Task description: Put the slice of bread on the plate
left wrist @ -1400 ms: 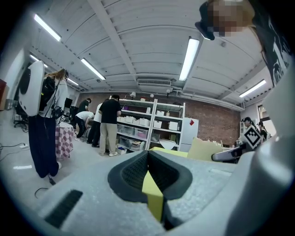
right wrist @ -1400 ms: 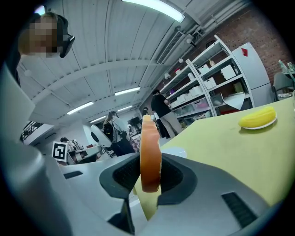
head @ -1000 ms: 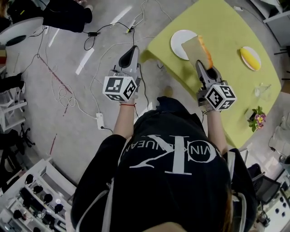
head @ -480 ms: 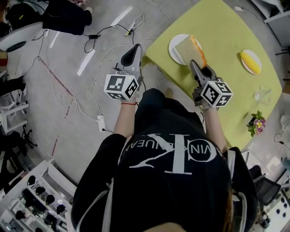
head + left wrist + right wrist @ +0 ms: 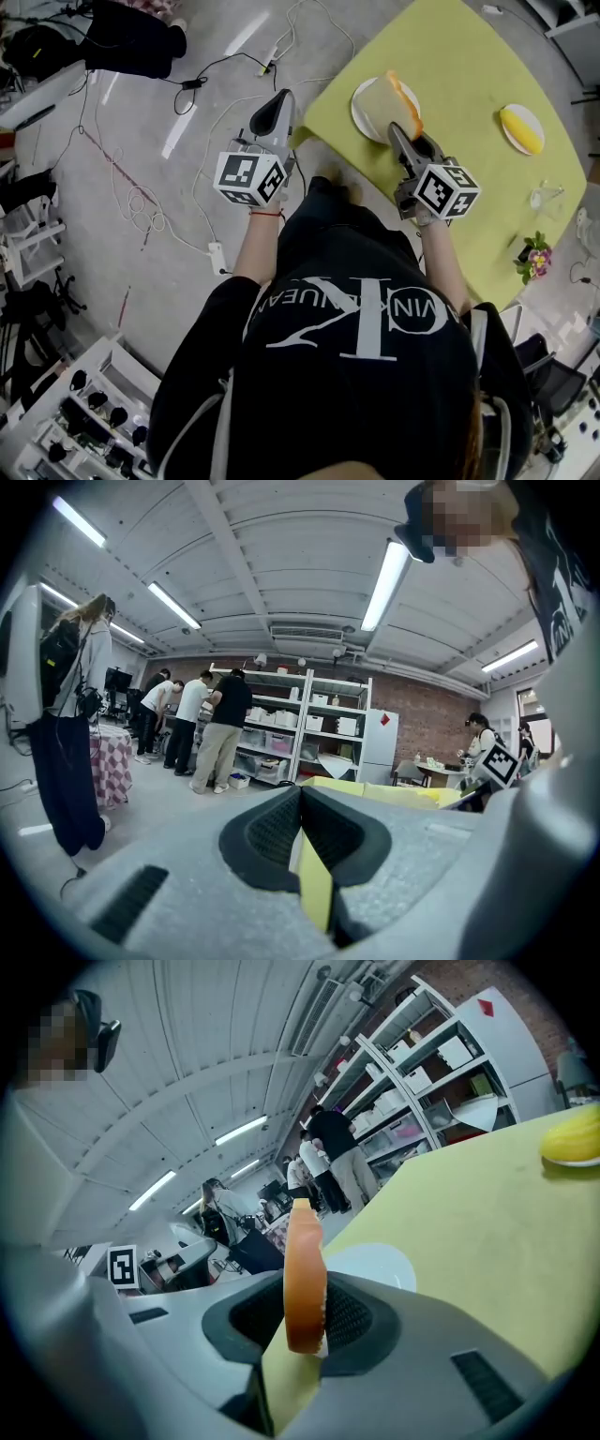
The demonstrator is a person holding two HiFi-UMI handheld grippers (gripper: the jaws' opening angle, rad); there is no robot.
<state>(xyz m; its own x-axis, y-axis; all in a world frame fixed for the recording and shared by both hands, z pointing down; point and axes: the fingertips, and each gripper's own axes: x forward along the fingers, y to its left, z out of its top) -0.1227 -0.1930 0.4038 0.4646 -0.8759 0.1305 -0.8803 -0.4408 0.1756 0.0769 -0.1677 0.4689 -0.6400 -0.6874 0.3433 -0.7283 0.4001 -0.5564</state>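
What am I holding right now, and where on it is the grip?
The right hand-held gripper pinches the slice of bread by its near crust edge, close to the plate. The left hand-held gripper holds nothing.

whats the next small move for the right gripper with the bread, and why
I'd lower the right gripper a little toward the plate before opening. Its jaws are shut on the bread, which seems to hang tilted over the plate rather than lie on it, so letting go now might tip it off.
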